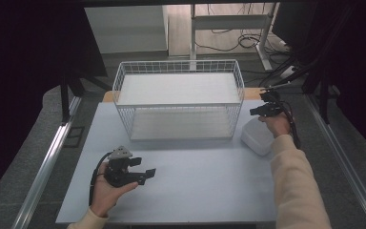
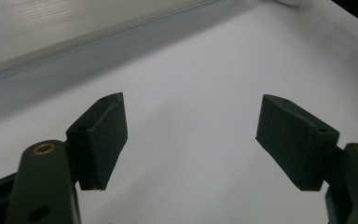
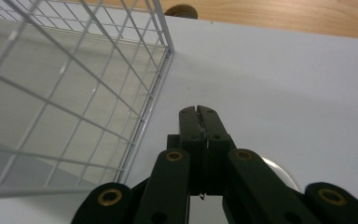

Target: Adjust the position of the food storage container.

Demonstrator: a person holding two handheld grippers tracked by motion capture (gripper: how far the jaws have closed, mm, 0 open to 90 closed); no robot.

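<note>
White container [image 1: 257, 137] lies on the pale surface [image 1: 190, 191], just beside the right end of the wire basket [image 1: 178, 98] and under the person's right hand. Nearest to the person, at the front left of the surface, the left gripper [image 1: 142, 170] is held low — its jaws stand wide apart, with nothing between them, as the left gripper view [image 2: 191, 140] also shows. Farther back, the right gripper [image 1: 262, 107] is above the far edge of the container, near the basket's corner. In the right gripper view its jaws [image 3: 199, 116] are pressed together and hold nothing — the basket's mesh wall is just beside them.
</note>
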